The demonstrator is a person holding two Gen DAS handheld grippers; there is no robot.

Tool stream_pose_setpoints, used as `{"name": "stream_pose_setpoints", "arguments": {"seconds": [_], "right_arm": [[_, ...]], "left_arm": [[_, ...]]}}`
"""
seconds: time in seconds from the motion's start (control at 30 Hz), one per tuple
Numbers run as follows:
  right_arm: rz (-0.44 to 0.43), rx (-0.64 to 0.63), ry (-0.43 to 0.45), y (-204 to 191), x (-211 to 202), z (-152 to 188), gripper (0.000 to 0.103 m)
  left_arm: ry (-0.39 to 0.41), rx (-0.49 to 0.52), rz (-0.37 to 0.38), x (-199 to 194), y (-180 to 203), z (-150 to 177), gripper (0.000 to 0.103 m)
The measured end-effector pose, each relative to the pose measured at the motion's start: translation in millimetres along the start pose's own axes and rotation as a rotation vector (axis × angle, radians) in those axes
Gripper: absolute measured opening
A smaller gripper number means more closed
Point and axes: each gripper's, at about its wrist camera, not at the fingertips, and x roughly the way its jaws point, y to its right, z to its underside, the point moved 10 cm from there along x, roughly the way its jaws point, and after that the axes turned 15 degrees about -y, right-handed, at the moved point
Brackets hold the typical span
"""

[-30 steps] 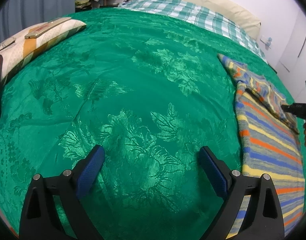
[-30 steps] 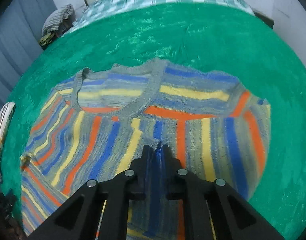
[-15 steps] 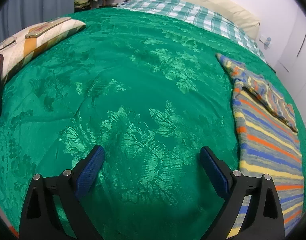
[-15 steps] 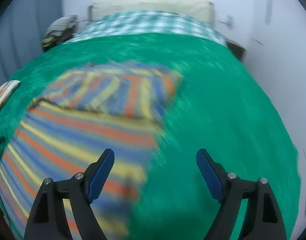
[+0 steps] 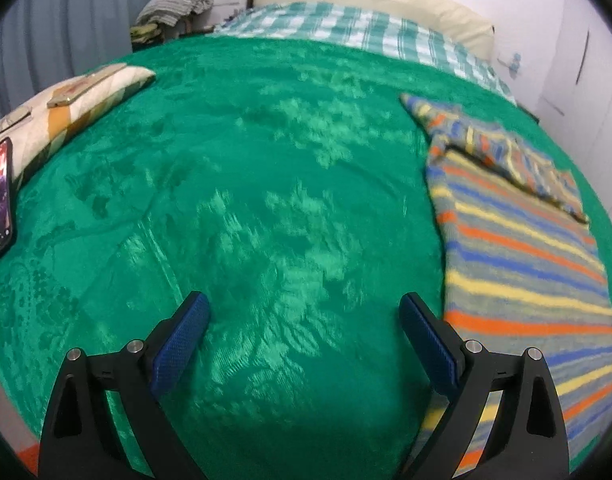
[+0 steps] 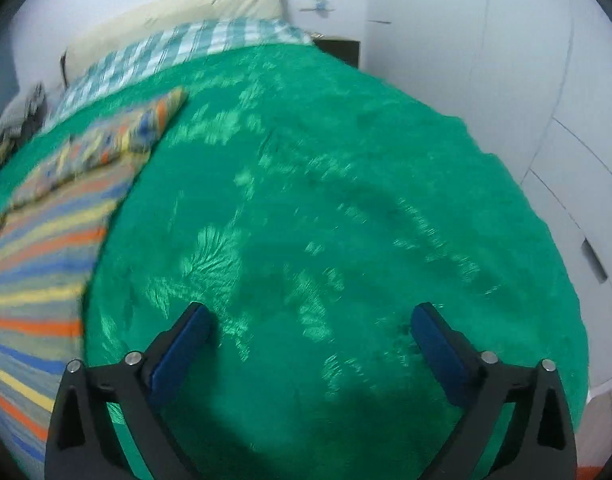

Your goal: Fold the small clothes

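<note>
The left gripper (image 5: 303, 336) is released, jaws spread wide over the green floral-patterned bedspread (image 5: 241, 184), holding nothing. The striped knit sweater in grey, blue, orange and yellow (image 5: 518, 248) lies flat to its right, one sleeve folded across. The right gripper (image 6: 312, 340) is also released; the sweater (image 6: 45, 248) lies to its left.
</note>
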Motion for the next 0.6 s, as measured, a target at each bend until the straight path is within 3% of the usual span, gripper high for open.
{"name": "stream_pose_setpoints", "arguments": {"seconds": [0.37,0.47,0.53,0.6], "right_arm": [[0.007,0.004,0.037,4,9,11,0.103],[0.011,0.002,0.037,3,10,10,0.103],[0.018,-0.001,0.038,3,10,9,0.103],[0.029,-0.006,0.035,2,11,9,0.103]], "left_arm": [[-0.029,0.027,-0.023,7,8,5,0.099],[0.003,0.031,0.13,-22,24,-17,0.098],[0.019,0.057,0.23,-40,43,-50,0.098],[-0.018,0.121,0.35,-45,74,-97,0.098]]}}
